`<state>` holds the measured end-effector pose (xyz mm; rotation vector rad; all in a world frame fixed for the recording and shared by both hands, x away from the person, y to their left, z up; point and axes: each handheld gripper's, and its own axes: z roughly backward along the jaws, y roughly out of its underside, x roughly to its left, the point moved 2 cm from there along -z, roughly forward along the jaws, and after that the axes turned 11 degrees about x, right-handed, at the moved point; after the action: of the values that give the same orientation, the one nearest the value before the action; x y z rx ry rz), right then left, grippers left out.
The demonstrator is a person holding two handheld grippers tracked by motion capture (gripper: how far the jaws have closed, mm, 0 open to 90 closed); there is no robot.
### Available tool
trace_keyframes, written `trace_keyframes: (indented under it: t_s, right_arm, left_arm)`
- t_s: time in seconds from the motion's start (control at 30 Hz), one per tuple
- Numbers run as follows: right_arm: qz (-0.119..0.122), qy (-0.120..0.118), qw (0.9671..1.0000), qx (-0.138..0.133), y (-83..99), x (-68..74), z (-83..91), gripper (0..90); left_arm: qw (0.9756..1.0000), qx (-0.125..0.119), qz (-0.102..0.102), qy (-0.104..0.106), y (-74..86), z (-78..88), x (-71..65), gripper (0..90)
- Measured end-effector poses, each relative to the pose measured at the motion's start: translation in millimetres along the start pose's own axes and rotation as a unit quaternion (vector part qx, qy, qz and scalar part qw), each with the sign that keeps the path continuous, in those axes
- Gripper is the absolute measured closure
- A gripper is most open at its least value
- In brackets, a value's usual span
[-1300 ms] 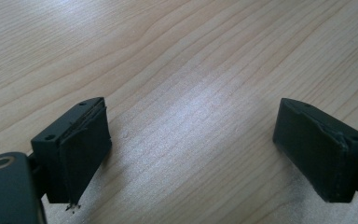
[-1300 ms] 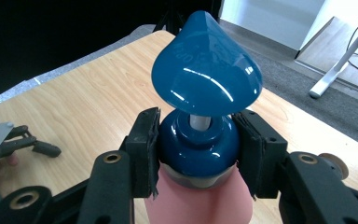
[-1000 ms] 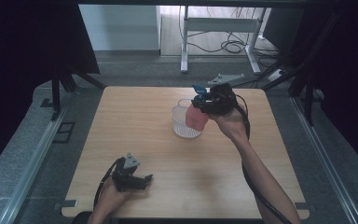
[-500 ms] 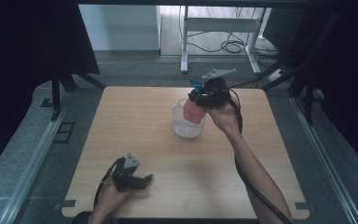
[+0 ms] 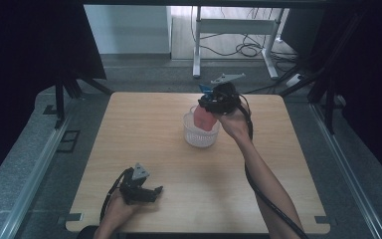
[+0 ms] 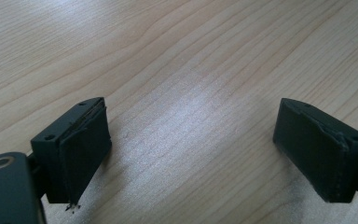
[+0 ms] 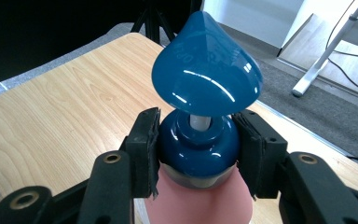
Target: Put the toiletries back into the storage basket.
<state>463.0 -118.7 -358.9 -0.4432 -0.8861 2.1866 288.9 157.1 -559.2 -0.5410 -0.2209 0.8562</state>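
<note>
Bottle [image 5: 205, 117] goes into the white basket [image 5: 200, 135] now, and the right claw [image 5: 214, 102] has it by the top. It is a pink bottle with a blue pump cap [image 7: 200, 93]. In the right gripper view the two black pads [image 7: 145, 149] press on the round blue collar under the pump head, one on each side, so this claw is clamped on the bottle. From above, the pink body looks partly inside the basket, near the far middle of the desk [image 5: 144, 129]. I cannot tell if the bottom of the bottle touches the floor of the basket yet.

To do this step well, I think the hand should go down slowly and keep the bottle straight up. If it leans, it may push the basket wall and tip the light basket or slide it. The grip is on a smooth, round, shiny part, so the bottle could slip or spin if the hand shakes. A steady hand is best. The claw should let go only when the bottle stands on the bottom by itself, and then lift straight up so it does not catch the pump head.

The left claw [image 5: 140, 188] rests low on the near side of the desk, well apart from the basket. Its jaws stand wide apart with nothing between them, just bare wood. It could hold the basket still if that one starts to move
</note>
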Motion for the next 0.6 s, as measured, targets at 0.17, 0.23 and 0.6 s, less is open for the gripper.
trace_keyframes:
  t_s: [0.17, 0.23, 0.6]
  right_arm:
    - [0.001, -0.001, 1.0, 0.002, 1.3, 0.8, -8.3, 53.2]
    - [0.001, -0.002, 1.0, 0.004, 2.3, 1.1, -11.8, 53.2]
    - [0.001, -0.001, 0.9999, 0.015, 8.4, 1.2, -26.6, 53.2]
  left_arm:
    - [1.0, 0.0, -0.001, 0.0, -0.1, -0.1, 0.1, 10.2]
    - [1.0, -0.001, -0.001, 0.0, -0.1, -0.1, 0.1, 10.2]
    - [1.0, 0.0, -0.002, -0.001, -0.1, -0.1, 0.2, 10.2]
